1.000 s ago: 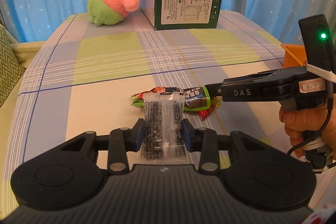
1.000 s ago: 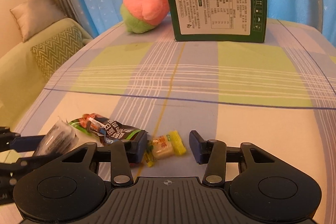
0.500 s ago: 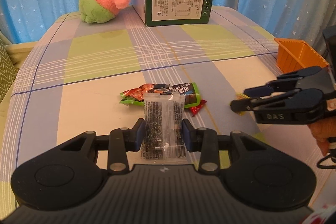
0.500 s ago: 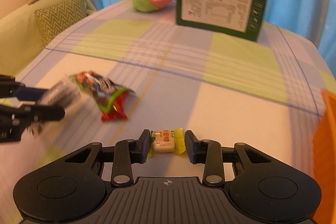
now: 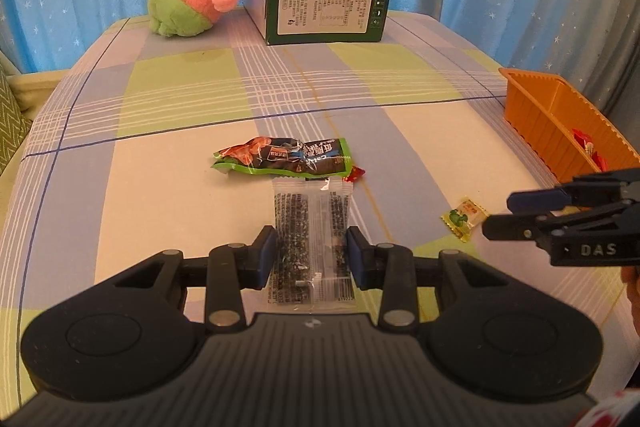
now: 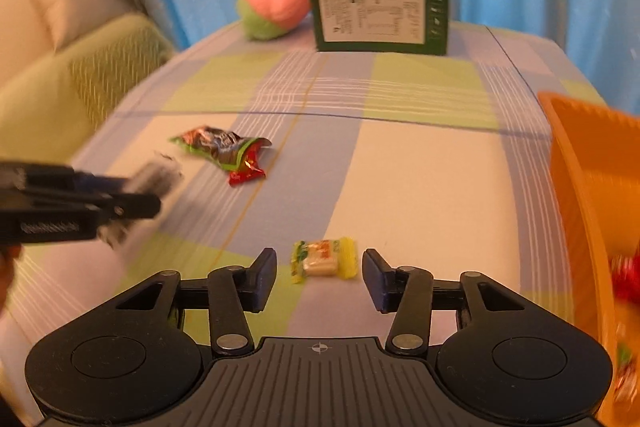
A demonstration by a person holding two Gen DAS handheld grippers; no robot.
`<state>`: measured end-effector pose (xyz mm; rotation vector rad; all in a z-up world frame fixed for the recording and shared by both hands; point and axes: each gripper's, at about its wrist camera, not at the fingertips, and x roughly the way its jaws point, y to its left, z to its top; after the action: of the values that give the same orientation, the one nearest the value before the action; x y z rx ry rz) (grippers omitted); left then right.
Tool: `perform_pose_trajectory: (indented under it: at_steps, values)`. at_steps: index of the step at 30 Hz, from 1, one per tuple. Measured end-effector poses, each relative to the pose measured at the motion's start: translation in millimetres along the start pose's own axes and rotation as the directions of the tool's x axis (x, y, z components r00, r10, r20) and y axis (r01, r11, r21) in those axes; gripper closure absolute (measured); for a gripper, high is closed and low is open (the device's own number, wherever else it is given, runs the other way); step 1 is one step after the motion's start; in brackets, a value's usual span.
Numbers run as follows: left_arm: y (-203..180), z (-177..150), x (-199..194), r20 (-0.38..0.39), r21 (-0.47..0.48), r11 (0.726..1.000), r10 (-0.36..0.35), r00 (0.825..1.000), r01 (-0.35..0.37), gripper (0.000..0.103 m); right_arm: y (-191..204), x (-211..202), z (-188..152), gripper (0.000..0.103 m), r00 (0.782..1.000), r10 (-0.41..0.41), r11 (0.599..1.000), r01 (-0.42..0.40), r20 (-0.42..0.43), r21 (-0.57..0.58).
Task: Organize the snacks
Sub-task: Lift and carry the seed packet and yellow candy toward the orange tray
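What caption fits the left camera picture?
Left gripper clamps a clear snack packet; a yellow candy lies beside the orange basket.

A plaid-clothed tabletop (image 5: 168, 99) carried a green box (image 5: 324, 5) and pink plush (image 5: 192, 3) at its far edge, an orange bin (image 5: 560, 119) at the right edge, a green packet (image 5: 280, 161) mid-table, and a yellow candy (image 6: 324, 259) nearer the bin.

Blurred in the right wrist view: left gripper (image 6: 160, 203) and its clear packet (image 6: 156, 175); orange basket (image 6: 580, 187) cut by the edge, contents perhaps red wrappers (image 6: 624, 279); box print (image 5: 324, 3) too small.
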<state>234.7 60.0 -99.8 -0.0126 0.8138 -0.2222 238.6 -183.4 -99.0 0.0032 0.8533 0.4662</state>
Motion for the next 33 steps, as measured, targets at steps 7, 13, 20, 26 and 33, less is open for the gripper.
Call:
perform_pose_trajectory:
  at_steps: [7,13,20,26,33]
  values:
    - [4,1,2,0.002,-0.006,1.0,0.004,1.0,-0.004,0.069,-10,16,2,0.055,0.999,0.013,0.992,-0.007,-0.052,0.125]
    - [10,1,4,-0.002,-0.026,0.999,0.018,1.0,-0.018,0.069,2,32,10,0.055,0.998,0.053,0.996,-0.051,-0.026,0.077]
    - [8,1,1,0.003,-0.028,1.0,0.005,1.0,-0.005,0.069,24,44,2,0.055,0.999,-0.029,0.995,0.03,0.013,-0.094]
    - [9,1,1,0.003,-0.034,0.999,0.008,1.0,-0.007,0.069,36,48,-5,0.056,0.994,-0.093,0.981,0.101,0.06,-0.163]
    - [6,1,0,0.012,-0.027,1.0,0.004,1.0,-0.003,0.069,38,44,-5,0.081,0.993,-0.101,0.985,0.108,0.055,-0.132]
